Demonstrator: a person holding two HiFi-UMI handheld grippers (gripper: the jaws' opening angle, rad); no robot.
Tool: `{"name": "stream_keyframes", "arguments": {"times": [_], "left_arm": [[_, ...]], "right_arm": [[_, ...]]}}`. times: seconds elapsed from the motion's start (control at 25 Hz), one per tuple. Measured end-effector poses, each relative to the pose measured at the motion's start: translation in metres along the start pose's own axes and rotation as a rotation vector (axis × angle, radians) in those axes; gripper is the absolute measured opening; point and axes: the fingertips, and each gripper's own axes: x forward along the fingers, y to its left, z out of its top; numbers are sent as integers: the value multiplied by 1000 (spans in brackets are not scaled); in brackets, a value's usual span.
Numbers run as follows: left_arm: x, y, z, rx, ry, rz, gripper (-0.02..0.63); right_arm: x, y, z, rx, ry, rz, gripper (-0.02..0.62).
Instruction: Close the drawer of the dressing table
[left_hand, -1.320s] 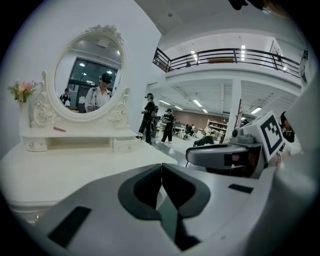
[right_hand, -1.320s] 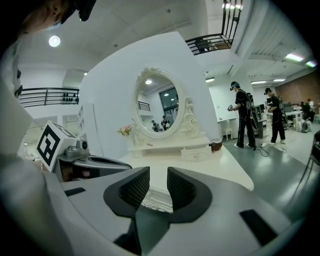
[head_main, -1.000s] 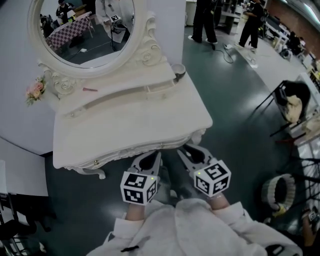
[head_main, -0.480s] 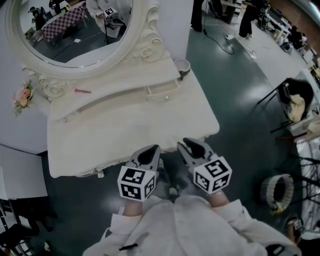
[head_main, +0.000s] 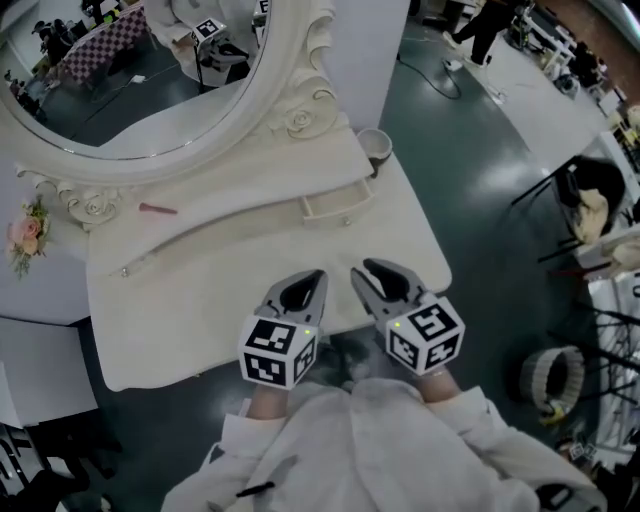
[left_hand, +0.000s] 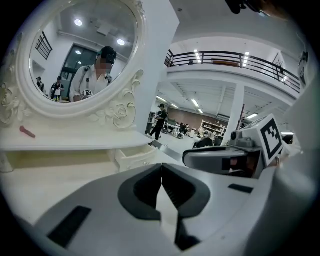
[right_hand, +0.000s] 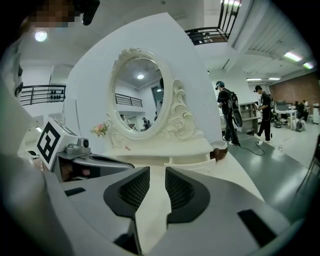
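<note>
Newly closer: open drawer (head_main: 337, 205) is approached over the counter (head_main: 190, 290), not yet pushed.
Left gripper (head_main: 316, 274): fingers pressed together.
Right gripper (head_main: 361, 269): fingers slightly parted, empty.

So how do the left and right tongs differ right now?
Left tongs are shut, tips touching; right tongs stand slightly apart. The open drawer lies ahead-left of the left tongs, ahead-right of the right tongs. Both are empty, over the dressing table's front.

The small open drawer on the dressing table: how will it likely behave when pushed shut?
The drawer looks rigid and boxy, so it should probably slide straight in. Small, with nothing visible inside, it is likely light. Pushed at one end, it might skew.
</note>
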Motion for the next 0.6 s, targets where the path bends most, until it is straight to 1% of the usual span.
{"name": "stream_keyframes", "arguments": {"times": [0.16,0.36,0.48,0.6], "left_arm": [[13,18,17,14,-8,-20,6],[28,31,26,39,0,-57,6],[35,33,26,47,13,-88,6],[39,34,19,48,37,-110,6]], "right_arm": [[17,-8,16,-10,-12,-18,87],[31,-20,24,-5,-21,-59,87],[35,-27,24,5,-19,-91,87],[40,-30,22,13,-12,-103,87]]}}
